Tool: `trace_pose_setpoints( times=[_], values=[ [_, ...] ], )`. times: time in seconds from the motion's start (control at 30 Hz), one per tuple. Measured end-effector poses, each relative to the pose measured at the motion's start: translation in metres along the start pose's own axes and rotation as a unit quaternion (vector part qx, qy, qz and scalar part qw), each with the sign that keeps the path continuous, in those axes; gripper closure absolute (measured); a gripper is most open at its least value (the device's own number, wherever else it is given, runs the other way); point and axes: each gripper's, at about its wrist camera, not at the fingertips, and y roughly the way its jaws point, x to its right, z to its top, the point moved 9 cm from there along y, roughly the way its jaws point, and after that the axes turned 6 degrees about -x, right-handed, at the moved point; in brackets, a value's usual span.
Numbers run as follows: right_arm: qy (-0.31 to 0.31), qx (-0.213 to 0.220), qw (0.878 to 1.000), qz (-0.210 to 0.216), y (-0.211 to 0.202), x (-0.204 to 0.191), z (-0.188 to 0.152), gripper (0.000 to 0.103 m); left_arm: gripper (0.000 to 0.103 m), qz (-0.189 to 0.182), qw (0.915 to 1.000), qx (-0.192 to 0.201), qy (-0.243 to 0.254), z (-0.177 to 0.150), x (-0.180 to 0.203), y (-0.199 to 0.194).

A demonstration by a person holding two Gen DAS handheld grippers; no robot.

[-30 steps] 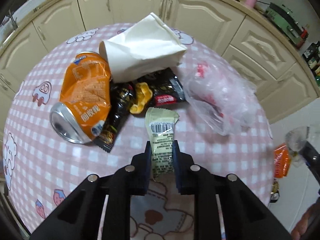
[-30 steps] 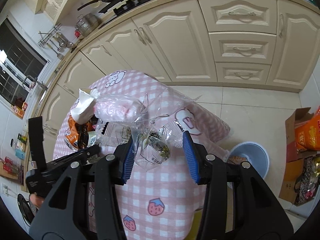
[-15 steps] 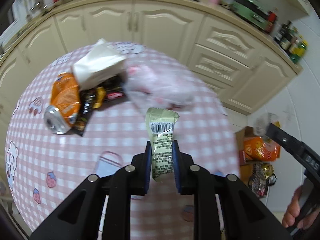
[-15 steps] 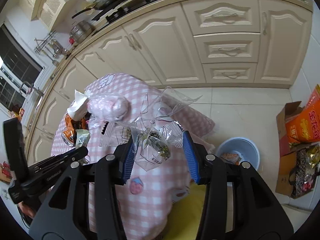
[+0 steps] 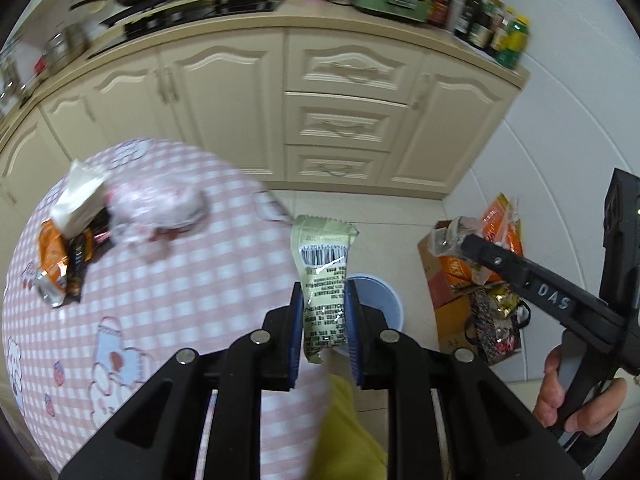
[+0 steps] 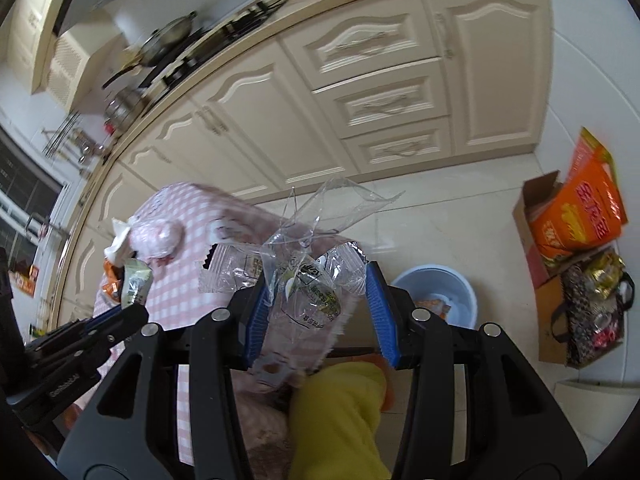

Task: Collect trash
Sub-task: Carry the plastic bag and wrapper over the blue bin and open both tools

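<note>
Past the rounded edge of the table (image 5: 168, 280), over bare floor tiles, I am holding my left gripper (image 5: 322, 320) with its blue pads pinching a pale green wrapper (image 5: 325, 272) that is sticking straight up between them. Just behind it on the floor, the light blue bin (image 5: 378, 300) is sitting partly hidden by my fingers, with open tile all around it up to the cream cabinets (image 5: 340, 108). My right gripper (image 6: 318, 304) is squeezing a crumpled bunch of clear plastic wrappers (image 6: 304, 276), jaws partly spread around the bulk, and it is hanging above the tablecloth's hanging edge, with the bin (image 6: 436, 296) just to its right. Beyond the bin, a cardboard box with an orange bag (image 6: 580, 216) is crowding the wall side. Back on the checked cloth, a crushed orange can (image 5: 50, 268), dark wrappers (image 5: 82, 256), a white paper bag (image 5: 78, 200) and a pink plastic bag (image 5: 156, 208) are lying together near the far rim.
</note>
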Motion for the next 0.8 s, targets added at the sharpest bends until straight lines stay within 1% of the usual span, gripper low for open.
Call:
trace_pose_setpoints(
  times=[0.2,0.33,0.43,0.57,0.63,0.67,0.7,0.73,0.77,0.8],
  values=[
    [0.041,-0.002,0.999,-0.019,-0.006,0.057,-0.01,0.058,0.084,-0.014,0.999,-0.03,0.029,-0.005,0.051,0.029],
    [0.06,-0.008,0.998,-0.034,-0.005,0.086,-0.018,0.058,0.084,-0.018,0.9971,-0.054,0.05,-0.01,0.084,0.054],
    [0.074,-0.015,0.996,-0.046,-0.004,0.109,-0.026,0.058,0.084,-0.022,0.9953,-0.071,0.061,-0.012,0.101,0.072],
    [0.085,-0.03,0.994,-0.057,0.005,0.129,-0.037,0.058,0.084,-0.022,0.9927,-0.094,0.072,-0.016,0.117,0.098],
    [0.092,-0.039,0.993,-0.059,0.011,0.136,-0.042,0.058,0.079,-0.017,0.9911,-0.108,0.077,-0.016,0.121,0.114],
    [0.094,-0.043,0.993,-0.06,0.014,0.139,-0.044,0.058,0.07,-0.01,0.9896,-0.121,0.077,-0.019,0.121,0.123],
    [0.097,-0.047,0.992,-0.06,0.016,0.141,-0.047,0.058,0.064,0.0,0.9881,-0.134,0.076,-0.021,0.119,0.131],
    [0.101,-0.051,0.992,-0.06,0.019,0.144,-0.049,0.058,0.056,0.005,0.9871,-0.142,0.075,-0.023,0.118,0.138],
    [0.103,-0.054,0.991,-0.061,0.021,0.145,-0.051,0.058,0.051,0.004,0.9869,-0.142,0.076,-0.024,0.117,0.142],
    [0.104,-0.056,0.991,-0.061,0.023,0.147,-0.052,0.058,0.05,0.003,0.9867,-0.143,0.077,-0.024,0.116,0.145]
  ],
)
